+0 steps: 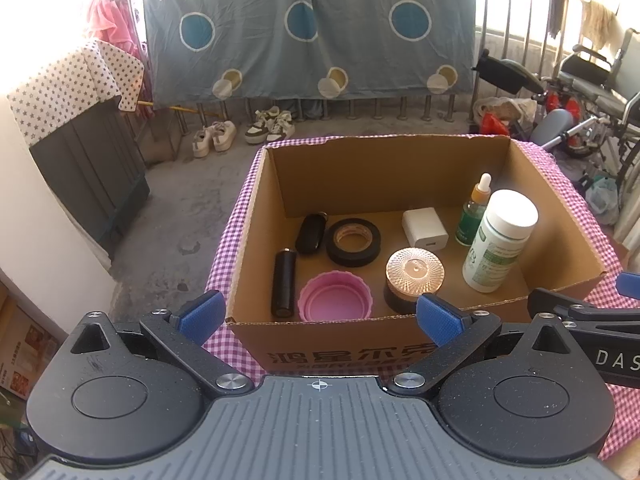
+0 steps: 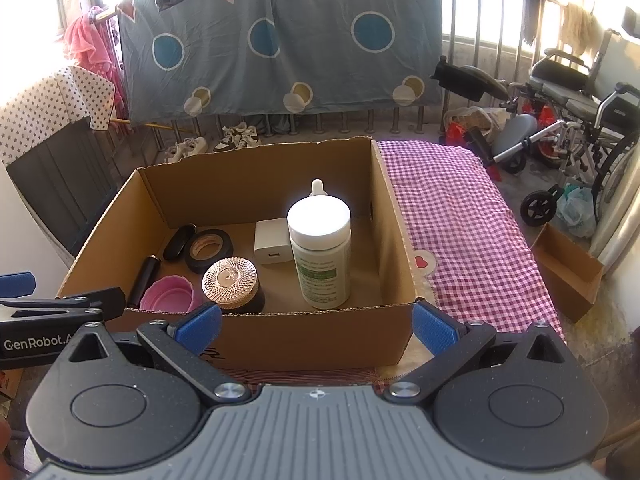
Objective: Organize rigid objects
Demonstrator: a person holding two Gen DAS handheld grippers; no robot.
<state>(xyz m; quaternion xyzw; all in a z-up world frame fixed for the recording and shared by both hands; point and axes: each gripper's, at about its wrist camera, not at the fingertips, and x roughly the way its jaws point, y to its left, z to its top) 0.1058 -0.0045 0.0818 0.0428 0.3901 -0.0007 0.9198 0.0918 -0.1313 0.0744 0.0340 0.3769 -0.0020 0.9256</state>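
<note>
Setting: a sunlit balcony is shown, with a blue-grey circle-patterned sheet (image 1: 308,36) hung on the railing and a folded wheelchair (image 2: 576,108) parked at 2 o'clock.
Surface: a purple-and-white checked cloth (image 2: 464,216) is spread beneath an open brown cardboard box (image 1: 560,236).
Box contents: a white-capped green-labelled plastic bottle (image 1: 500,240) is stood upright at 3 o'clock, a green dropper bottle (image 1: 474,212) just behind it; a white charger cube (image 1: 425,229), a black tape roll (image 1: 353,242), a black key fob (image 1: 311,233), a black cylinder (image 1: 283,284), a pink ribbed cap (image 1: 335,298) and a faceted-lidded dark jar (image 1: 414,274) are laid across the floor.
Left gripper (image 1: 318,314): held at the box's 6 o'clock wall, blue-padded fingers spread wide, nothing gripped.
Right gripper (image 2: 316,326): held likewise at the near wall, fingers parted and empty.
</note>
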